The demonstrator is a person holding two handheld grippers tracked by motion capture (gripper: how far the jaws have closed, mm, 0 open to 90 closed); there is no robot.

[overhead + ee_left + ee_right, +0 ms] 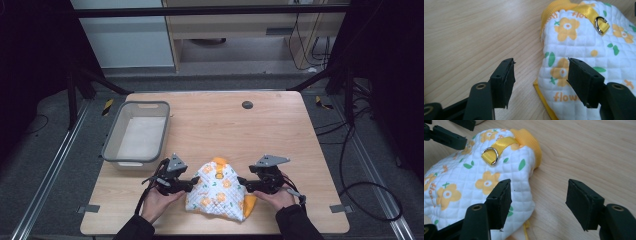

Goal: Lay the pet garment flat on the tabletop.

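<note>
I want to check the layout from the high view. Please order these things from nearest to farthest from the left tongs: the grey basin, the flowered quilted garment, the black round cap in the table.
1. Flowered quilted garment: just right of the left tongs, at the table's near edge.
2. Grey basin: behind them, slightly left.
3. Black round cap: far side of the table, to the right.

A small quilted garment (pixel 218 189) lies flat on the wooden table, close to the near edge, at about 6 o'clock from the table's middle. It is white with orange flowers and green leaves. Its orange ribbed collar (pixel 219 161) points to 12 o'clock. A yellow strap with a metal ring (pixel 600 25) sits just below the collar.
</note>
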